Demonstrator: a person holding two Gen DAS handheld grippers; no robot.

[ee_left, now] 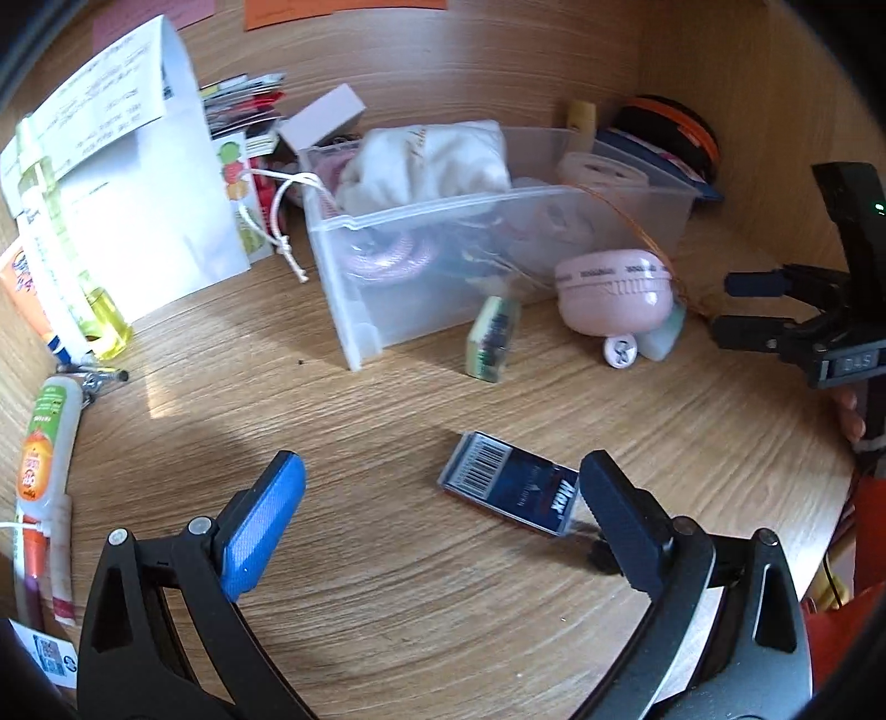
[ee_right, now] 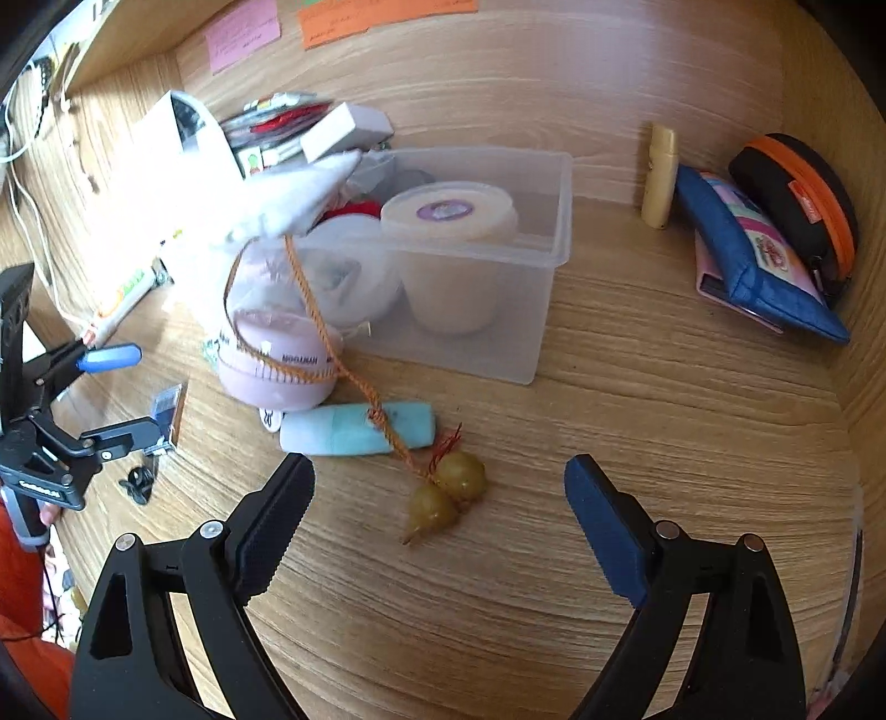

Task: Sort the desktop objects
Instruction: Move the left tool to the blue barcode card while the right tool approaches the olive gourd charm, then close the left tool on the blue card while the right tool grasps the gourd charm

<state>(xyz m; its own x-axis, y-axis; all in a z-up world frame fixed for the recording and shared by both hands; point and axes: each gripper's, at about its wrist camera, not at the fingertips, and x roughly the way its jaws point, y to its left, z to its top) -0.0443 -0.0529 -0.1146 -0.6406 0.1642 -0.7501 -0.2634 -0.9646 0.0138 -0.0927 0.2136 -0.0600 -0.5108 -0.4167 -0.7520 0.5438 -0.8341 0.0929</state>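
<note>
Holding white cloth (ee_left: 437, 158) and a lidded tub (ee_right: 448, 213), the clear bin (ee_right: 548, 260) sits beyond both grippers' released jaws.

From my left wrist view, the frosted wall of the clear bin (ee_left: 387, 266) blurred its contents to pale pink coils and dark shapes I could not name. The dark blue packet (ee_left: 512, 484) ran behind my left gripper's (ee_left: 443, 487) right finger, hiding its near corner. In the right wrist view, glare washed out the white bag (ee_right: 183, 183), and the writing on the orange note (ee_right: 382, 19) was too small to read.
</note>
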